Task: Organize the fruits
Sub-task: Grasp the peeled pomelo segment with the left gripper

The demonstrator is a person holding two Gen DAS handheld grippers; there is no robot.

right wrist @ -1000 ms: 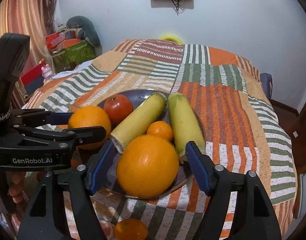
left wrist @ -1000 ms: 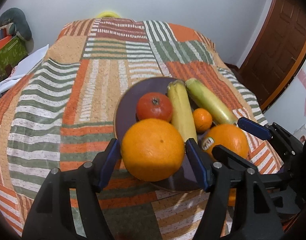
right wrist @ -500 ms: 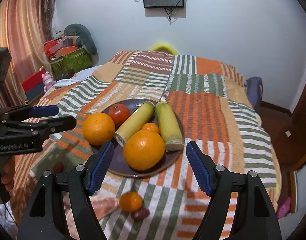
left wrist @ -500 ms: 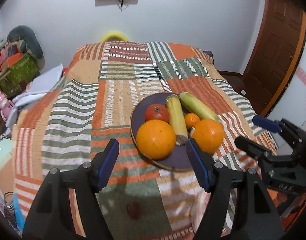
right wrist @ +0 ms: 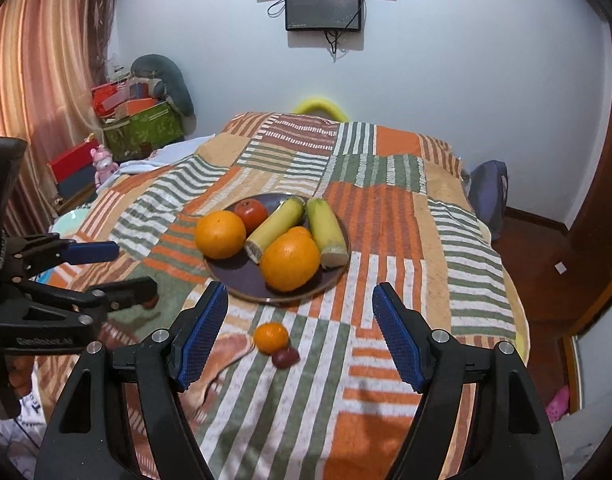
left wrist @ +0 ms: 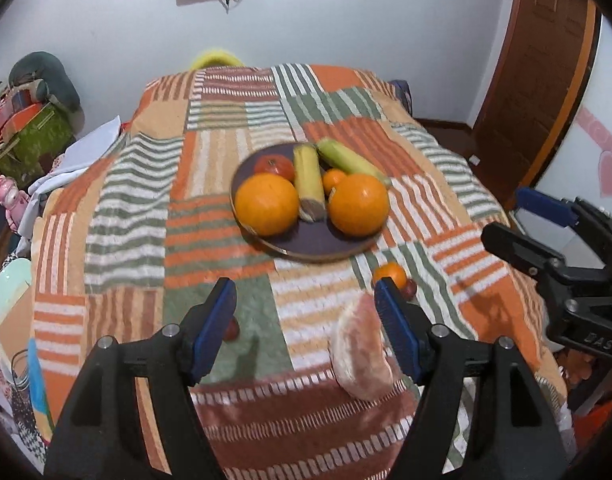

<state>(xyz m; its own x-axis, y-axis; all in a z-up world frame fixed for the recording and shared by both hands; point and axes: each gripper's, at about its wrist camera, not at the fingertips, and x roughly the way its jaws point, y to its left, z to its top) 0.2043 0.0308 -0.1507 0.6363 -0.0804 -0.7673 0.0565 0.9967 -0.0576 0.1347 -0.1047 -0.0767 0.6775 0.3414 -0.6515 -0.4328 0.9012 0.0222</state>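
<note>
A dark plate (left wrist: 306,246) (right wrist: 246,284) on the striped bedspread holds two big oranges (left wrist: 266,204) (left wrist: 358,204), a red tomato (left wrist: 274,165), two bananas (left wrist: 309,178) (left wrist: 347,157) and a small mandarin (left wrist: 333,179). A loose mandarin (right wrist: 270,337) (left wrist: 389,271) and a dark grape (right wrist: 286,357) lie in front of the plate, with a peeled pomelo segment (left wrist: 359,356) (right wrist: 230,350) nearby. Another dark grape (left wrist: 232,330) lies at the left. My left gripper (left wrist: 306,328) and right gripper (right wrist: 300,336) are both open, empty and held back from the plate.
The bed (right wrist: 457,240) fills the room's middle. Boxes and a grey cushion (right wrist: 166,84) stand at the left wall, a wooden door (left wrist: 537,72) at the right, screens (right wrist: 323,6) on the far wall. A pale green dish (left wrist: 10,280) sits beside the bed's left edge.
Both grippers have pulled back and up from the plate, each leaving a big orange on it. The loose mandarin, grapes and pomelo segment have come into view.
</note>
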